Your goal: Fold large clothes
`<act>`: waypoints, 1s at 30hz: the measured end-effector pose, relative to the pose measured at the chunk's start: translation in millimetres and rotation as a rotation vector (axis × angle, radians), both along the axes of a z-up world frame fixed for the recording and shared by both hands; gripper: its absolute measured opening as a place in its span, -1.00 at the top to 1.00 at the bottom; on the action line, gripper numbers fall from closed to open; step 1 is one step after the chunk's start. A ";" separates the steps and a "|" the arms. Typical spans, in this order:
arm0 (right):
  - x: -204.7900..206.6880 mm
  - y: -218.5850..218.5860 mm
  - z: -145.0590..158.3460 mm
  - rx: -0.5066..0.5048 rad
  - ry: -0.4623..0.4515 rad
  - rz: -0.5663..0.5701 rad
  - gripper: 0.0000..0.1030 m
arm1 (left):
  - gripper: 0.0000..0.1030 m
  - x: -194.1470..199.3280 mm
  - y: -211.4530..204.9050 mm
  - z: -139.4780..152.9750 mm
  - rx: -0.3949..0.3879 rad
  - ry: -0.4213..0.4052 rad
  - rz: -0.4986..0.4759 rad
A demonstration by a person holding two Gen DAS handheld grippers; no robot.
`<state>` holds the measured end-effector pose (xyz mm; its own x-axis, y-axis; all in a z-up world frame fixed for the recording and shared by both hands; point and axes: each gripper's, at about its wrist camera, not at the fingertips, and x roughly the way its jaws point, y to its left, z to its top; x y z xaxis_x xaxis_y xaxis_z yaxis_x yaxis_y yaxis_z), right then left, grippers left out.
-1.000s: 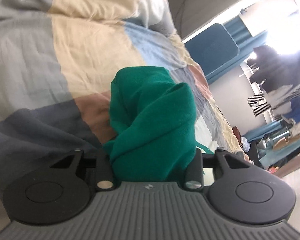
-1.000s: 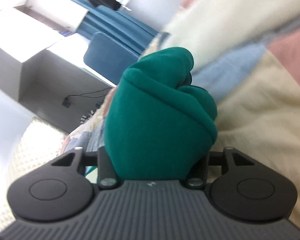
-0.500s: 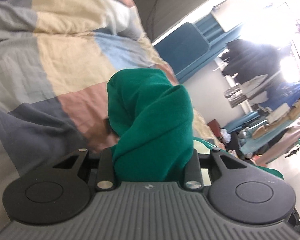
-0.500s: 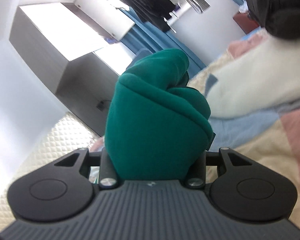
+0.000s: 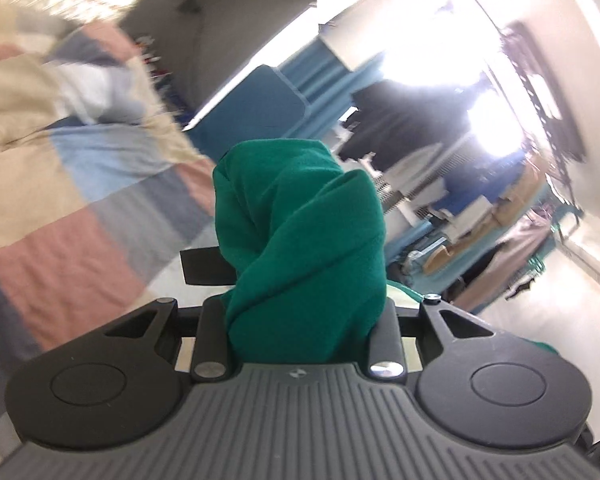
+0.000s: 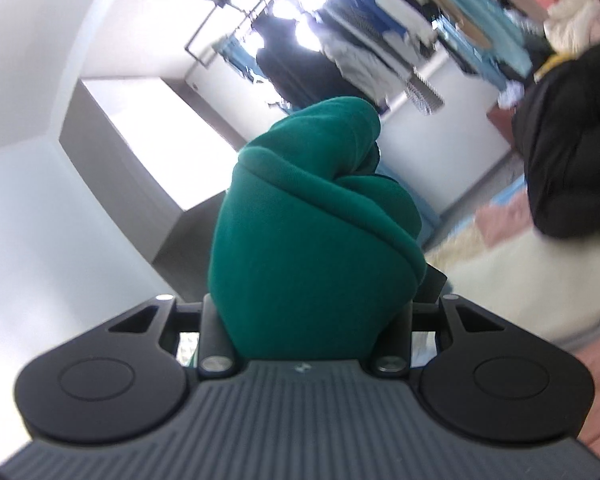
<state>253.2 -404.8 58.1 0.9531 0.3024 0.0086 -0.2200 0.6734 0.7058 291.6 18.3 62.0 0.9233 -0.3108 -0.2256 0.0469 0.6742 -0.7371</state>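
Left gripper (image 5: 300, 280) and right gripper (image 6: 306, 264) each pinch a bunch of the green garment (image 5: 300, 240) between their fingers, with the patchwork quilt (image 5: 80, 200) lying to the left gripper's left.

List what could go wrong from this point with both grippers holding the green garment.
1. The left gripper and right gripper each clamp a thick, bunched wad of the green garment; layers may slip out unevenly when it is spread.
2. The views point at the room, not the patchwork quilt, and look blurred, so laying it down may be poorly aimed.
3. The black jacket lies near the right gripper; the cloth could drag over it.
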 end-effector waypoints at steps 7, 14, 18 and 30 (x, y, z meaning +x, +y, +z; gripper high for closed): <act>-6.1 -64.7 10.5 0.018 -0.021 -0.097 0.12 | 0.33 42.0 -78.6 23.4 -0.004 -0.048 -0.097; -1.0 -126.6 -37.9 0.049 0.040 -0.171 0.12 | 0.33 100.7 -148.5 -23.2 -0.011 0.050 -0.178; 1.1 -157.1 -86.4 0.081 0.086 -0.211 0.12 | 0.33 128.1 -182.7 -68.5 0.017 0.090 -0.236; 1.9 -187.7 -221.4 0.144 0.204 -0.249 0.11 | 0.32 174.6 -214.4 -207.6 0.080 0.149 -0.307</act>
<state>255.1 -592.5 -163.3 0.9839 0.0699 -0.1643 0.0941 0.5792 0.8097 466.2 -196.0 -145.6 0.7447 -0.5444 -0.3860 0.1517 0.7014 -0.6965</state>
